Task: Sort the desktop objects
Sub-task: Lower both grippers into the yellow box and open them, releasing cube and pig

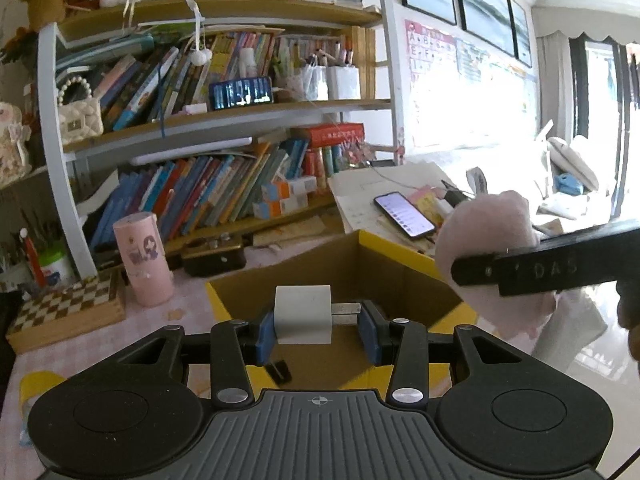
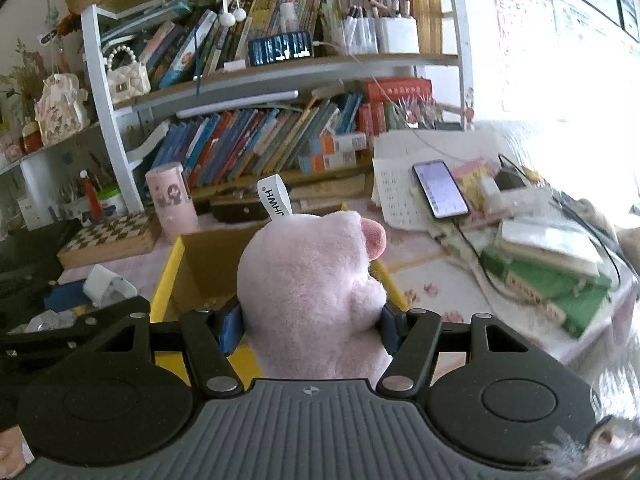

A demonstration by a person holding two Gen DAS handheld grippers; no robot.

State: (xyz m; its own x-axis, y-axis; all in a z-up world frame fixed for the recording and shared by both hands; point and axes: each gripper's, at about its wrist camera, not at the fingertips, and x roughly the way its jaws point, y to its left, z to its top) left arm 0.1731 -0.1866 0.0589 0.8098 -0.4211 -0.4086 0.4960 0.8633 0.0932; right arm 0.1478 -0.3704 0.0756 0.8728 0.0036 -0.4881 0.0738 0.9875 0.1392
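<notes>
Before crowded bookshelves (image 1: 224, 92), pink-clothed desk (image 2: 424, 276).

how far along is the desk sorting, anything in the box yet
Done: little. The yellow box shows only a small black item on its floor. In hand: the left gripper holds a white charger plug over the box; the right gripper holds a pink plush pig. Left: releasing both, then the phone and books.

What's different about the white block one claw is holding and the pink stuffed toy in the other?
The white charger plug is a small, hard, square-edged block with metal prongs; the pink plush pig is soft, rounded and fuzzy. The plug leaves much of the left gripper span free; the pig bulges beyond the right gripper. Both are gripped above the open yellow box.
</notes>
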